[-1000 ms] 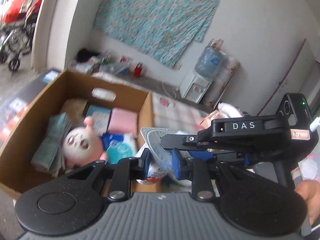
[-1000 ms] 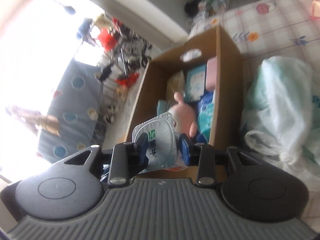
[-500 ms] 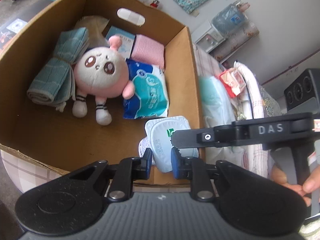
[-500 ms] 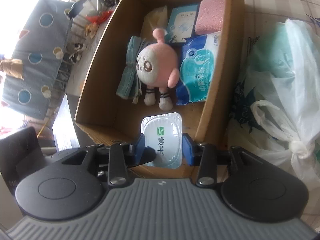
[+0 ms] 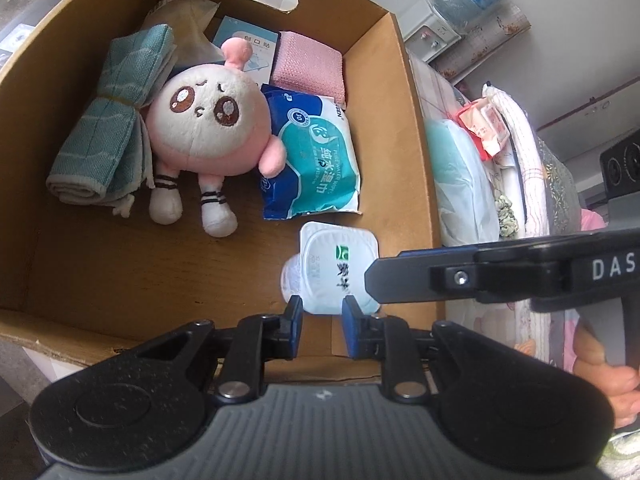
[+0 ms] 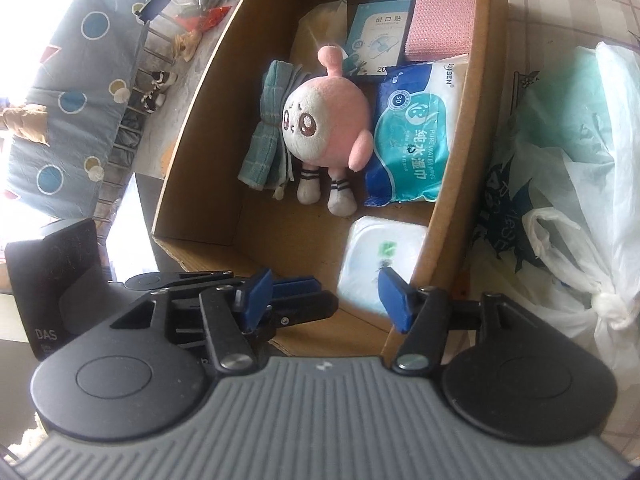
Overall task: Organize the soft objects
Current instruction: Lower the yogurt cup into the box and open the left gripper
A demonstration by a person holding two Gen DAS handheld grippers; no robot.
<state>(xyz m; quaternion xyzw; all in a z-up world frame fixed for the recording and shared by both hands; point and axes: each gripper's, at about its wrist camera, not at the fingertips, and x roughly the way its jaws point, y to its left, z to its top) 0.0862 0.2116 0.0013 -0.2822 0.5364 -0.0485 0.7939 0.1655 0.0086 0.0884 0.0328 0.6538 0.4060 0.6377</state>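
Two grippers: both reach into the near right corner of the cardboard box [image 5: 416, 128], one from each side of one white pack.
Left gripper [image 5: 319, 326]: fingers narrow; its blue pads [image 5: 295, 322] pinch the lower edge of the white sealed pack [image 5: 340, 258], at lower centre of the left wrist view.
Right gripper [image 6: 326, 300]: fingers about half wide; the jaws have just been opening. The pack [image 6: 380, 260] lies beyond and between the tips, and no pad presses on it.
Pack position: in the box's near right corner, against the right wall, printed face up, below the blue wet-wipes packet [image 5: 316, 160].
Long axis: from the left fingers toward the upper part of the frame, so the pack points away from the left tips, deeper into the box.
Nearer hand: the left; it alone holds the pack.
Neighbours outward: pink plush doll [image 5: 208, 124] at centre, rolled green towel [image 5: 108, 116] at left, pink cloth [image 5: 310, 66] and a small blue box of plasters [image 5: 250, 46] at the far wall.
Next move, my judgement: the left fingers should open so the pack rests flat on the bottom.
Risk: the pack may tip against the wall.
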